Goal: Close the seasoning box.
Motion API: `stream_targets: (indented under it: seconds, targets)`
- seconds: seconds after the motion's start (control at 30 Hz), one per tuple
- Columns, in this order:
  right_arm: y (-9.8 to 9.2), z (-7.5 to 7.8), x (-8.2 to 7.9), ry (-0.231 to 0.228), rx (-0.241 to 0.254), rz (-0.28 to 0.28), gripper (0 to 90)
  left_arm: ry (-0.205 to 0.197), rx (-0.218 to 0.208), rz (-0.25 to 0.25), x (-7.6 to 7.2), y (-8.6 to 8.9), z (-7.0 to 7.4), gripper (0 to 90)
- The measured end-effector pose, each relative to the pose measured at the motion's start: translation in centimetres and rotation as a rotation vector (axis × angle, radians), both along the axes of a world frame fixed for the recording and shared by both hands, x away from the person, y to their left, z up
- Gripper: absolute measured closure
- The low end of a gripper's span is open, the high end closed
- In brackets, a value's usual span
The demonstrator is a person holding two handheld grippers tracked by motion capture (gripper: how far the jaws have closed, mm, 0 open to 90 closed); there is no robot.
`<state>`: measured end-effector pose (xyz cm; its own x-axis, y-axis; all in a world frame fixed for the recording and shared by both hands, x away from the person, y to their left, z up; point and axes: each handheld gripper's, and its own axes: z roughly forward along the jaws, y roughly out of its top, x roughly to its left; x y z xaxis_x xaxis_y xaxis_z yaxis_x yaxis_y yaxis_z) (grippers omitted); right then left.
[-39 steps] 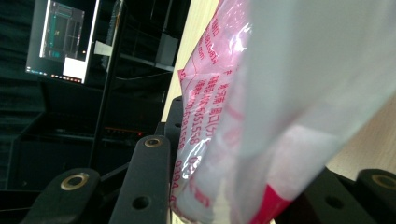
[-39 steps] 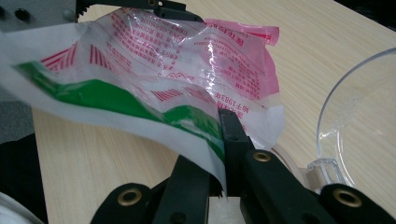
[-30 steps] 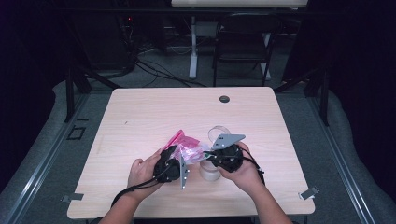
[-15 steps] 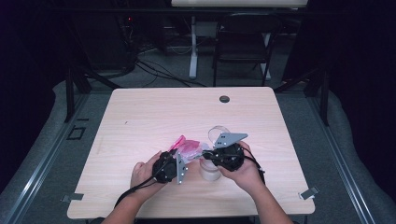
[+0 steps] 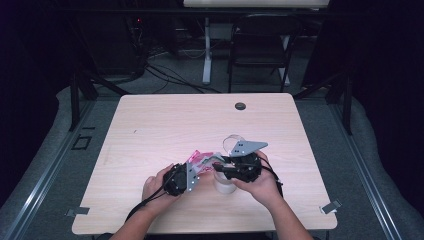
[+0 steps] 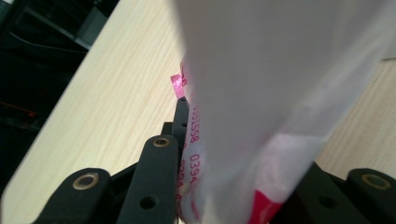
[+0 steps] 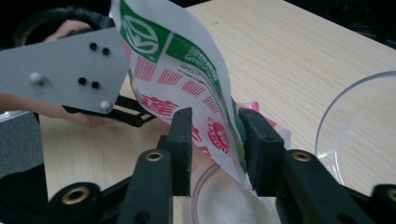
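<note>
A pink, white and green printed packet [image 5: 201, 157] [image 6: 261, 93] [image 7: 177, 70] is held tilted over a clear cup [image 5: 224, 184] [image 7: 224, 200] of white powder. My left gripper [image 5: 197, 166] [image 6: 224, 140] is shut on the packet's lower end, its pads pressing the film. My right gripper [image 5: 218, 165] [image 7: 215, 135] has just been opening its jaws. They stand on either side of the packet's lower corner, above the cup's mouth, without clamping it.
A clear, empty bowl [image 5: 233, 140] [image 7: 359, 140] sits just beyond the right gripper. The left gripper's grey plate [image 7: 65, 74] is close on the left in the right gripper view. The wooden table [image 5: 165, 125] has a black grommet [image 5: 240, 106] at its far edge.
The packet's pink top has dropped a little and leans closer to the right gripper. Both hands have stayed almost where they were.
</note>
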<state>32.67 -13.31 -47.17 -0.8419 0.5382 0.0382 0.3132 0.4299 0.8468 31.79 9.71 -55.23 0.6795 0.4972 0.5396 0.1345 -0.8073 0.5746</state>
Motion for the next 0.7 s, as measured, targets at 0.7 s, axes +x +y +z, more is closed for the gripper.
stream_targets:
  seconds: [0.7]
  targets:
    - [-1.6, 0.7, 0.5, -0.020, 0.123, -0.068, 48.7, 0.196, -0.220, 0.033, 2.1, 1.8, -0.7, 77.4]
